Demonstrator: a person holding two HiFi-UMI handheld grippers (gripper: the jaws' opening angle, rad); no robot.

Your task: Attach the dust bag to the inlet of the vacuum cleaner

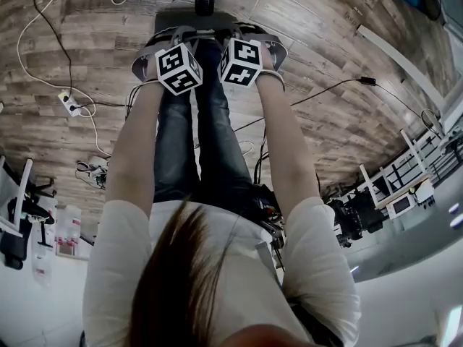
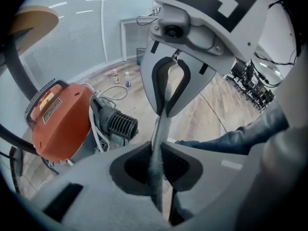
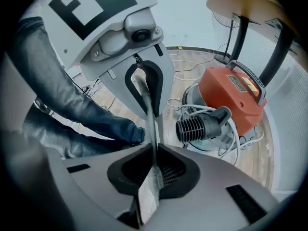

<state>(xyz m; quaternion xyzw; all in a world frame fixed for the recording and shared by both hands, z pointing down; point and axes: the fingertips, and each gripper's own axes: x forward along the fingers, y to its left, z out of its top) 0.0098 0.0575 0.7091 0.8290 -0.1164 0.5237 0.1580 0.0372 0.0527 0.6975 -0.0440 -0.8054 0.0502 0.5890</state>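
— Grey felt is seen edge-on: the thin, flat dust bag is pinched at one side by the left tongs and at the other by the right tongs, each nearly closed on it.
— Why is it held so?
— Probably to be kept taut for the round orange-lidded vacuum cleaner on the wood floor, at 2 o'clock in the right gripper view. Its black ribbed fitting is still well apart from the bag.
— And the arms?
— Both are stretched out side by side, with the tongs tipped steeply floorward.
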